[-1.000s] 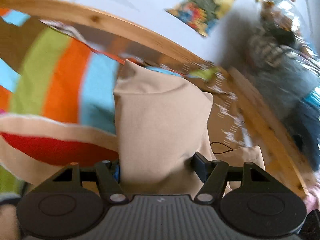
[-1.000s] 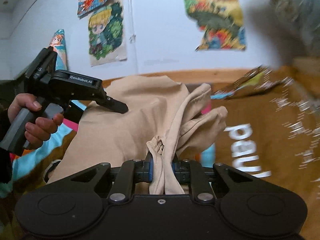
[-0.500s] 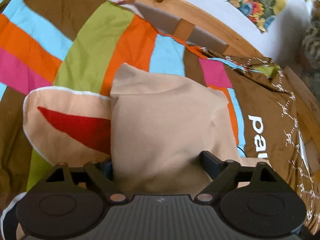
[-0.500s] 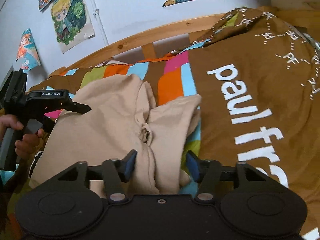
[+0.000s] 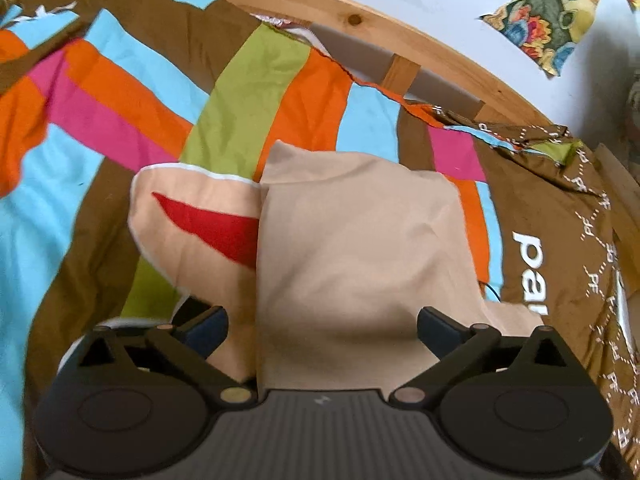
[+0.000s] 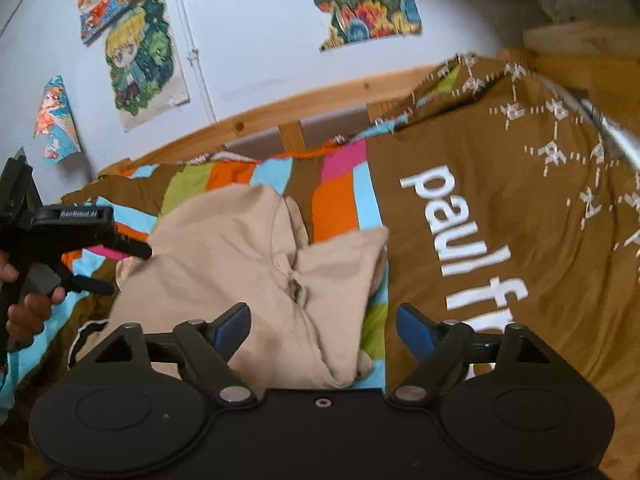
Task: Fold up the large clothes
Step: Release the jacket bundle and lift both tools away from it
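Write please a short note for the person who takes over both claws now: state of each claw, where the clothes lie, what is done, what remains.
Left claw: open, holding nothing, jaws spread on either side of the beige garment.
Right claw: open, empty, over the garment's bunched edge.
The garment lies in a rough folded bundle on the striped bedspread; the knotted bunch and a loose flap show on its right side. A peach piece with a red patch sticks out on the left, partly under the beige layer.
Done: a fold is laid down and both claws are free.
Left: probably tidy the bunched side and finish the folding.
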Available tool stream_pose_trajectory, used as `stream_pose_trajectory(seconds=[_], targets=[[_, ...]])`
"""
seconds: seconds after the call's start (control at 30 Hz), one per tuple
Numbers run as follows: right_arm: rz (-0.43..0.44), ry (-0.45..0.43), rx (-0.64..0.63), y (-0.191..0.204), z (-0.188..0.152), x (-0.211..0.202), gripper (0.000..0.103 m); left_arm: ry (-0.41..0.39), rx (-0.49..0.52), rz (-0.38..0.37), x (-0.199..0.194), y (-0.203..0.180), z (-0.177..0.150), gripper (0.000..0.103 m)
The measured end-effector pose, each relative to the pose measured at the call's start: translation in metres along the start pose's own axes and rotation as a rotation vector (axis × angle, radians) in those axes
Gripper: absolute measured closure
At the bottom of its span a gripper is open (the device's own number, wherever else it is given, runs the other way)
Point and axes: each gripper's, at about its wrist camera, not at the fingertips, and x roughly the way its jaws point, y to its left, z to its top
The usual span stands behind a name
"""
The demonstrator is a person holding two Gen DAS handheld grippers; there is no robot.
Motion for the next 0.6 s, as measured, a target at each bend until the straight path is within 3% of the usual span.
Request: stream_pose_trajectory(seconds=[0.17,0.6], targets=[[0.014,-0.060,-0.066,0.019,0.010,-0.030,0.005,-0.042,0.043,-0.026,-0.046,-0.005,-0.025,0.001],[0.043,-0.217,-0.106,0.056,0.036,-0.115,0.001,-0.255,0.121,-0.044,-0.180,-0.017,-0.078,0.001]])
